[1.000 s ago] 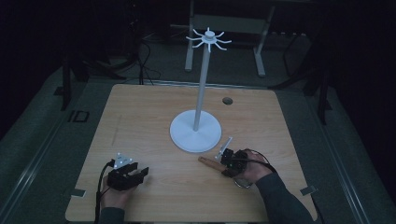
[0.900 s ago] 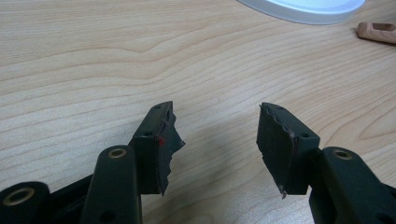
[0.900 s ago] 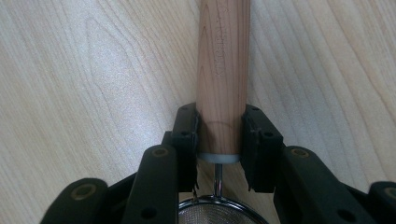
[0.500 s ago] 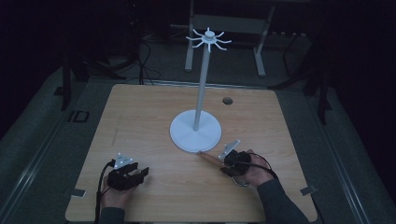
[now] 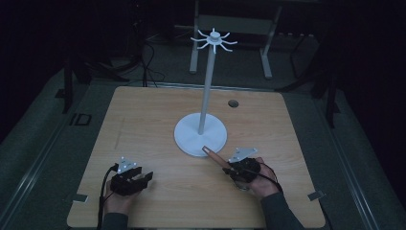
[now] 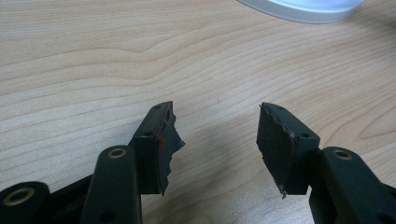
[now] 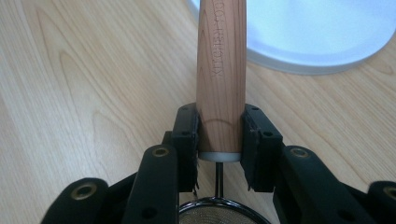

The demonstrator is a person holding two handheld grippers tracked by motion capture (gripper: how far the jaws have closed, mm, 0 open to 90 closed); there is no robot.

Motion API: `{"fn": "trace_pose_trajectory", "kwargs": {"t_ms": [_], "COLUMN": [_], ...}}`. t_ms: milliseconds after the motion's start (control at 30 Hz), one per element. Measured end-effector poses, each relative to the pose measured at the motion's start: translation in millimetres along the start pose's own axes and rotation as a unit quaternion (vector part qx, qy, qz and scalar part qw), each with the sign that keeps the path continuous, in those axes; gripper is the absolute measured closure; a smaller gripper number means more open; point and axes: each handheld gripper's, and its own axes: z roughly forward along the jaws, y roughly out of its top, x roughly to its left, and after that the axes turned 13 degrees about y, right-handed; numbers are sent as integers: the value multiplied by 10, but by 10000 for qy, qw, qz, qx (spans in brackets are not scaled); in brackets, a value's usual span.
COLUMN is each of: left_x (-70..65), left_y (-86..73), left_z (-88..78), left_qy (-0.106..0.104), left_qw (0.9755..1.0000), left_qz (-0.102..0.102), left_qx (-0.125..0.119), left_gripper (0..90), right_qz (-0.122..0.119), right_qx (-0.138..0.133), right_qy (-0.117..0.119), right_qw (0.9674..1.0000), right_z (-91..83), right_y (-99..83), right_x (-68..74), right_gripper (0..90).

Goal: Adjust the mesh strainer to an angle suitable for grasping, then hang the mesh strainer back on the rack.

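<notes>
Since a second ago my right gripper point(image 5: 229, 169) has shifted slightly; its jaws clamp the wooden-handled sieve point(image 7: 221, 70), handle tip over the white round stand base point(image 5: 200, 136). Bare pale wooden table point(image 5: 158, 120) lies leftward. Mesh is cut off. Left gripper point(image 6: 217, 135) gapes empty.

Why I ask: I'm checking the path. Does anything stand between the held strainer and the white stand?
Nothing visible does. The right tool grips the strainer by its wooden handle, whose tip already reaches over the rim of the stand.
</notes>
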Motion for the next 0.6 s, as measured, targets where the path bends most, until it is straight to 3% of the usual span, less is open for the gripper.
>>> {"fn": "trace_pose_trajectory", "kwargs": {"t_ms": [367, 600], "left_x": [0, -3], "left_y": [7, 7], "left_z": [-10, -19], "left_qy": [-3, 5], "left_qw": [10000, 10000], "left_qz": [7, -4], "left_qx": [-36, -51], "left_gripper": [466, 466], "right_qz": [88, 136], "right_qx": [-537, -864], "right_qy": [-132, -264], "right_qw": [9984, 9958], "right_z": [-73, -115], "right_y": [-64, -67], "right_x": [-25, -22], "right_gripper": [693, 694]}}
